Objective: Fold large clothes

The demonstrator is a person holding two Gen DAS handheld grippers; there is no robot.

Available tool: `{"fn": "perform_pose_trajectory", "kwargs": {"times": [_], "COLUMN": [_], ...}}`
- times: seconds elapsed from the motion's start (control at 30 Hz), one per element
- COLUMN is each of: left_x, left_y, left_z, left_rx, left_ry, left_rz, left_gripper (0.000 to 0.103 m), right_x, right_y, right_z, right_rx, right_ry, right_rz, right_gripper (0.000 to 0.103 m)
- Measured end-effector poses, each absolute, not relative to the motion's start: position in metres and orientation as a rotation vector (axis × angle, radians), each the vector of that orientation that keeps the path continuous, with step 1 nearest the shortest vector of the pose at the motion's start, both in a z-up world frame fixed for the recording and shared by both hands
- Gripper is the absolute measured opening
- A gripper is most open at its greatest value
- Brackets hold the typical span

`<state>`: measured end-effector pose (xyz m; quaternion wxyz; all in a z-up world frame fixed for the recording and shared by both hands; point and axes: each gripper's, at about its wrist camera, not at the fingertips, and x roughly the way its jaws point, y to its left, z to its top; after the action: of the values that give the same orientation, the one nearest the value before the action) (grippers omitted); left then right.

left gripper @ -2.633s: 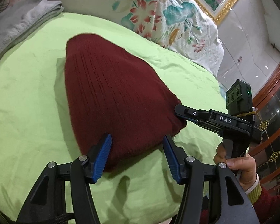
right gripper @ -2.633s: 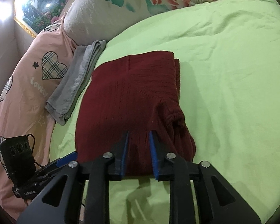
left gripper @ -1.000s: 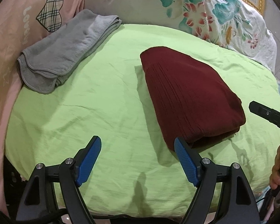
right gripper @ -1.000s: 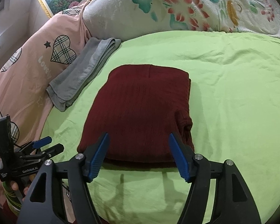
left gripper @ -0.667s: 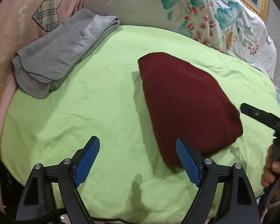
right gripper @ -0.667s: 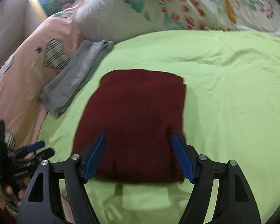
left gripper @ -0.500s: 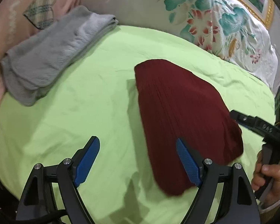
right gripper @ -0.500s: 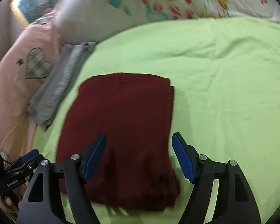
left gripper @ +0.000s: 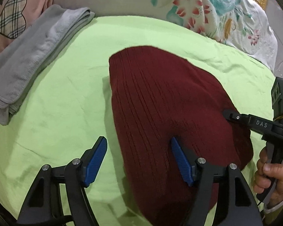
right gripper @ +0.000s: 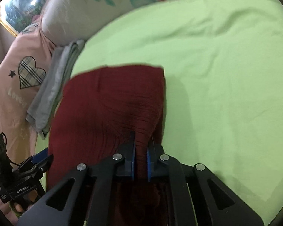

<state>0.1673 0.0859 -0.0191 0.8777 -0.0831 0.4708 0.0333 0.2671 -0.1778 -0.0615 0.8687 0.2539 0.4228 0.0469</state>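
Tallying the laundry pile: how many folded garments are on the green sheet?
2: the maroon sweater mid-bed, pinched by the right tongs; the grey garment by the pillows.

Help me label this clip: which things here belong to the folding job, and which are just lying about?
In the job:
- maroon sweater, folded on the green sheet
- right hand-held gripper, shut on the sweater's near edge
- left hand-held gripper, open at its left edge

Lying about:
- grey towel
- pink heart pillow
- floral pillow
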Motion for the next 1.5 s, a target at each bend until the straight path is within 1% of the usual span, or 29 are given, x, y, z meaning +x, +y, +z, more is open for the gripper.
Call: {"fn": "perform_pose_trajectory", "kwargs": {"times": [0.07,0.1,0.13,0.2,0.27,0.3,0.33,0.37,0.43,0.47,0.63,0.8,1.03,1.13,1.27,1.33,1.43,1.5], "left_x": [0.166,0.165,0.163,0.159,0.151,0.146,0.14,0.135,0.12,0.114,0.078,0.035,0.009,-0.001,-0.004,-0.008,-0.012,-0.016], "left_y": [0.088,0.088,0.089,0.091,0.094,0.096,0.096,0.096,0.092,0.092,0.09,0.098,0.091,0.084,0.078,0.074,0.071,0.068], "left_z": [-0.017,-0.015,-0.011,-0.006,-0.001,0.002,0.006,0.009,0.015,0.016,0.005,-0.011,-0.039,-0.039,-0.028,-0.012,0.021,0.044], "left_rx": [-0.178,-0.17,-0.166,-0.176,-0.192,-0.196,-0.195,-0.19,-0.171,-0.164,-0.146,-0.227,-0.164,-0.126,-0.077,-0.054,-0.018,0.004], "left_ry": [0.978,0.977,0.972,0.965,0.96,0.955,0.949,0.946,0.935,0.932,0.974,0.929,1.078,1.069,1.042,1.002,0.943,0.899], "left_rz": [0.075,0.083,0.09,0.099,0.115,0.123,0.126,0.128,0.133,0.132,0.148,0.193,0.233,0.257,0.268,0.267,0.242,0.224], "left_gripper": [0.071,0.071,0.072,0.072,0.079,0.08,0.081,0.081,0.084,0.085,0.085,0.085,0.085,0.085,0.085,0.085,0.085,0.085], "right_x": [0.266,0.264,0.262,0.256,0.242,0.237,0.228,0.223,0.207,0.198,0.167,0.138,0.111,0.104,0.098,0.094,0.088,0.082], "right_y": [-0.177,-0.176,-0.175,-0.174,-0.172,-0.17,-0.167,-0.164,-0.157,-0.152,-0.134,-0.121,-0.111,-0.106,-0.102,-0.101,-0.105,-0.108], "right_z": [-0.056,-0.051,-0.047,-0.038,-0.023,-0.018,-0.01,-0.006,0.005,0.008,0.005,-0.007,-0.025,-0.031,-0.035,-0.03,-0.011,0.008], "right_rx": [0.525,0.519,0.513,0.497,0.479,0.473,0.461,0.454,0.431,0.42,0.351,0.296,0.241,0.208,0.185,0.164,0.138,0.125], "right_ry": [0.878,0.878,0.877,0.864,0.822,0.811,0.795,0.784,0.761,0.757,0.792,0.834,0.882,0.907,0.929,0.93,0.9,0.859], "right_rz": [0.091,0.086,0.082,0.08,0.088,0.087,0.091,0.099,0.124,0.145,0.183,0.196,0.182,0.193,0.216,0.223,0.233,0.237], "right_gripper": [0.017,0.026,0.041,0.055,0.056,0.059,0.064,0.066,0.076,0.078,0.079,0.079,0.079,0.079,0.079,0.079,0.079,0.081]}}
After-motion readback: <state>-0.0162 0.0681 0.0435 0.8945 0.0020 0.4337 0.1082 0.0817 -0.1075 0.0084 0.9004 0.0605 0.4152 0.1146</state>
